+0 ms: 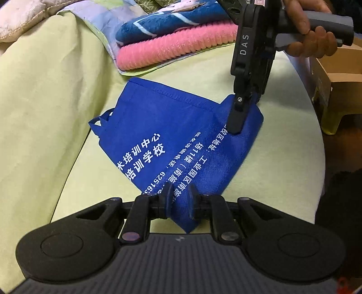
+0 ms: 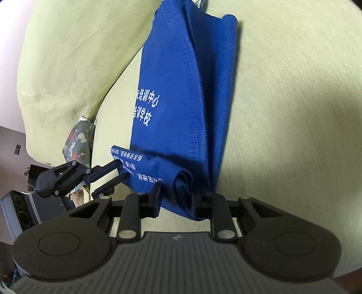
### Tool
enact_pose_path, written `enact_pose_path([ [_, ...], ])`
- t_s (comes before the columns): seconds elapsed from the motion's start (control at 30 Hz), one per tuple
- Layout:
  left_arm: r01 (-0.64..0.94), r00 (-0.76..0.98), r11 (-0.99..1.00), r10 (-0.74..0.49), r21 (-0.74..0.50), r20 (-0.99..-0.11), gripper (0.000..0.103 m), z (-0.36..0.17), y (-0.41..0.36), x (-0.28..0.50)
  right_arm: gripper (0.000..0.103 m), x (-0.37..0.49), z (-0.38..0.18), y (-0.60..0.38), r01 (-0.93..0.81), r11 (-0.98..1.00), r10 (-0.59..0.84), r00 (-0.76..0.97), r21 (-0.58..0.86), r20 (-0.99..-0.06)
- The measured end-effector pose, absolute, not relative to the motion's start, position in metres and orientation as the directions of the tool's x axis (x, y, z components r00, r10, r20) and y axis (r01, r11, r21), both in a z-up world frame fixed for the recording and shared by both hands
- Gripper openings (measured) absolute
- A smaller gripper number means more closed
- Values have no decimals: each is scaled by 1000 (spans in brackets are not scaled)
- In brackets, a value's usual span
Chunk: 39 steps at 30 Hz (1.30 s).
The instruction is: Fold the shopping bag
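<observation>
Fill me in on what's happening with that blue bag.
A person is folding a blue shopping bag on a pale green cover, holding one set of tongs in each hand. The left tongs are shut on one corner of the bag, and the right tongs are shut on another bunched corner, both raised off the cover. The rest of the bag lies on it, partly folded. A pink towel and a blue towel sit stacked behind.

Shopping bag on bed sheet, folded towels behind, cardboard box right
</observation>
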State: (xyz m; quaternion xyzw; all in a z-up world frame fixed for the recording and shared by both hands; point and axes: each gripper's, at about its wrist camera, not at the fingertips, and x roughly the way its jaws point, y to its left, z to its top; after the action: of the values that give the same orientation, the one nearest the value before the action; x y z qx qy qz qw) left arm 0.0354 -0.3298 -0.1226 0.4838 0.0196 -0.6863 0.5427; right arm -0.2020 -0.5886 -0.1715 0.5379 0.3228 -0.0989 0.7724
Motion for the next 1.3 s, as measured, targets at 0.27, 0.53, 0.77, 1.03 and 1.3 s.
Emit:
enact_pose_path([
  [0.27,781,67,-412,-691,468,-720,20,-128,-347,35,17,-199,-170,-595,518,394,189,763,759,-619],
  [0.53,814,87,-381,-667,439,-740,3,-135,-356,31,27,-204,-145,-556,545,583,-70,773,603,-631],
  [0.77,825,91,-363,-671,433,-736,3,-136,-356,31,33,-208,-129,-451,660,747,-620,644,-84,-448],
  [1.03,809,107,-359,-688,465,-718,3,-139,-354,27,15,-166,-154,-443,567,770,-633,623,-292,-461],
  [1.3,783,101,-350,-743,514,-661,10,-128,-350,17,15,-159,-148,-471,557,814,-546,636,-165,-546],
])
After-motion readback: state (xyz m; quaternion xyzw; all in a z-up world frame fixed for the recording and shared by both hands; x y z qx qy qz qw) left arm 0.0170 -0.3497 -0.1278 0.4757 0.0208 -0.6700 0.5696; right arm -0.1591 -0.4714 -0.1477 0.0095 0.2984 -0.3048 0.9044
